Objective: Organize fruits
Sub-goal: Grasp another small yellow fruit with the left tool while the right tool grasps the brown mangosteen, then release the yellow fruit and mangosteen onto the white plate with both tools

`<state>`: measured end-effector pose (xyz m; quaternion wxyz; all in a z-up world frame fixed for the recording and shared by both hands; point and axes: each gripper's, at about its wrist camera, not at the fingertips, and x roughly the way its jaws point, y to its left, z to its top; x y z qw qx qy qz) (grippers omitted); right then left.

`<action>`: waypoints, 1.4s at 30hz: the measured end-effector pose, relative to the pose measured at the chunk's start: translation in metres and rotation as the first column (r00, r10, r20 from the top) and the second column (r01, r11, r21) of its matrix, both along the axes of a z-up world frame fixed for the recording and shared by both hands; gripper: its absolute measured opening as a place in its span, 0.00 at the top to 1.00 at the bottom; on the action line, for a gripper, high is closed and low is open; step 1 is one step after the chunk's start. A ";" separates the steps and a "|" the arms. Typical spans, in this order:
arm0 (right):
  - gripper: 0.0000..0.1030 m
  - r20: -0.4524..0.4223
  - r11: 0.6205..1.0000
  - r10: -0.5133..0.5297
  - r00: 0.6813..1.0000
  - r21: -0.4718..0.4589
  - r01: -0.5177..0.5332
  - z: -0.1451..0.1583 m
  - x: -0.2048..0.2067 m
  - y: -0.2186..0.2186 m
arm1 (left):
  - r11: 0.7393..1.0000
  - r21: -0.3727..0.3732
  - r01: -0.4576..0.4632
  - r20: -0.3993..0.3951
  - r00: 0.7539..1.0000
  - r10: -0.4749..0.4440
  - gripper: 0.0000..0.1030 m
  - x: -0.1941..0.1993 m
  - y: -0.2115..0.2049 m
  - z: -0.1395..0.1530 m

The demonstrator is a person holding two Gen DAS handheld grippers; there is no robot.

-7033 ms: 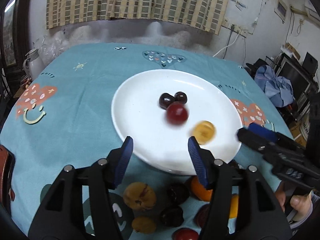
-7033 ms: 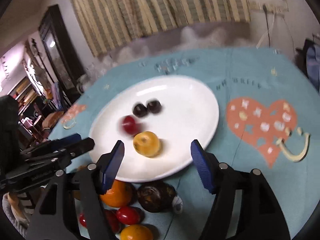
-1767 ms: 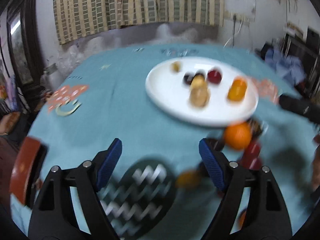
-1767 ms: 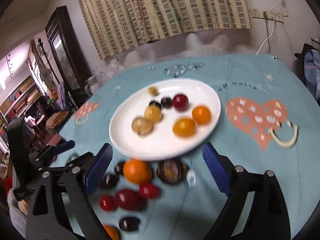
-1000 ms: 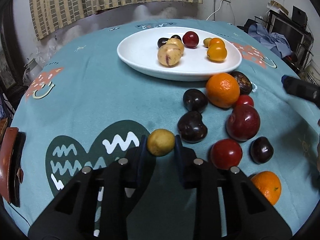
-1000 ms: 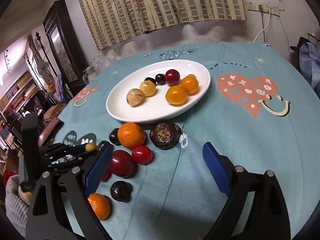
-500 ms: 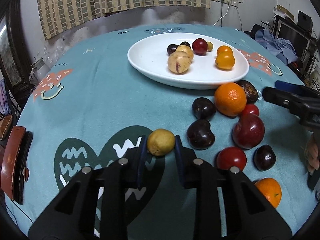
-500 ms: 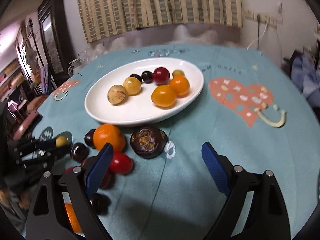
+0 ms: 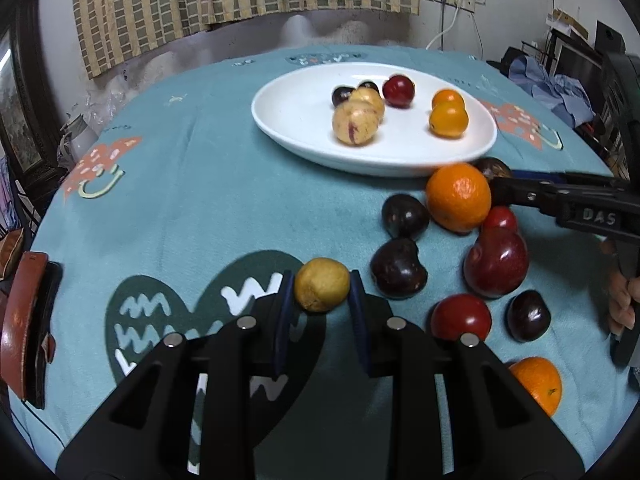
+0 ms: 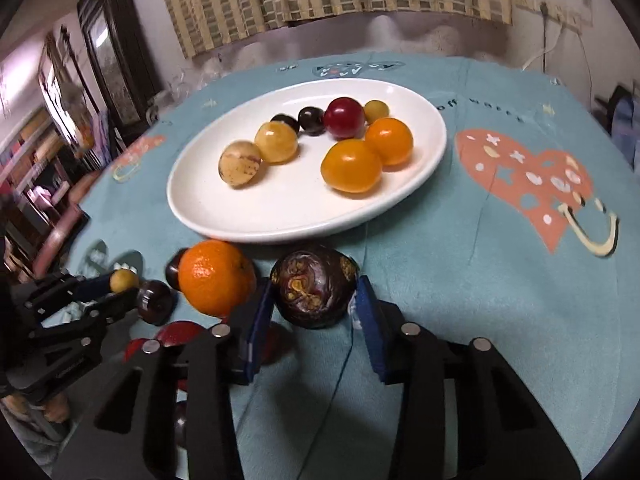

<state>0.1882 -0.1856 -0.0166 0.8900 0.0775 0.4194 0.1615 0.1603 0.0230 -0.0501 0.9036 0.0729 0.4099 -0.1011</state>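
Note:
A white plate [image 9: 288, 136] [image 10: 192, 208] on the teal tablecloth holds several small fruits, yellow, orange, red and dark. My left gripper [image 9: 320, 292] is shut on a small yellow fruit [image 9: 322, 290], held just above the cloth; the right wrist view shows that yellow fruit [image 10: 124, 280] at far left. My right gripper [image 10: 314, 304] has its jaws closing on a dark purple wrinkled fruit [image 10: 314, 290] just in front of the plate, with both blue pads against its sides. An orange [image 10: 216, 276] [image 9: 458, 196] lies right beside its left finger.
Loose fruit lies between the grippers: two dark plums [image 9: 398, 268], a big red fruit [image 9: 496, 264], a red tomato [image 9: 460, 318], another orange [image 9: 536, 384]. A brown leather item [image 9: 24, 332] sits at the table's left edge. A hand [image 9: 624, 300] holds the right gripper.
My right gripper moved forward and down to the dark purple fruit, and its wide jaws closed around it. The left gripper stayed put, holding the yellow fruit.

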 end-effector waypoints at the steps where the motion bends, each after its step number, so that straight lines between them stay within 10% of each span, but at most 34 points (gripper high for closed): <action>1: 0.65 0.018 1.000 -0.015 1.000 0.006 0.015 0.006 -0.004 -0.004 | 1.000 -0.007 -0.006 0.006 1.000 0.006 0.73 0.001 0.000 0.004; 7: 0.71 0.072 0.999 -0.010 0.997 -0.030 0.012 0.025 -0.005 -0.006 | 0.997 -0.082 0.008 0.053 0.999 -0.003 0.73 0.031 -0.010 0.045; 9: 0.42 0.045 0.997 -0.013 0.999 -0.078 0.017 0.014 -0.002 -0.002 | 0.993 -0.113 0.017 0.069 0.998 -0.009 0.73 0.036 -0.014 0.051; 19: 0.57 0.013 0.998 0.024 1.000 -0.059 -0.023 -0.008 0.006 0.012 | 0.989 -0.147 0.026 0.062 0.998 -0.017 0.73 0.031 -0.009 0.048; 31: 0.55 0.105 1.000 -0.011 0.994 0.024 0.008 0.042 0.054 0.014 | 0.993 -0.117 -0.023 0.063 0.998 0.030 0.73 0.095 -0.022 0.063; 33: 0.33 0.100 1.000 -0.026 0.995 0.012 0.025 0.038 0.067 0.021 | 0.988 -0.143 -0.051 0.036 0.998 0.057 0.53 0.112 -0.021 0.057; 35: 0.31 0.145 0.999 -0.050 0.988 0.001 0.050 0.042 0.064 0.018 | 0.987 -0.129 -0.099 0.039 0.994 0.105 0.37 0.117 -0.018 0.052; 42: 0.30 0.073 0.995 -0.025 0.997 0.096 0.018 0.049 0.025 -0.012 | 0.980 -0.169 -0.106 0.040 0.993 0.114 0.38 0.081 0.003 0.053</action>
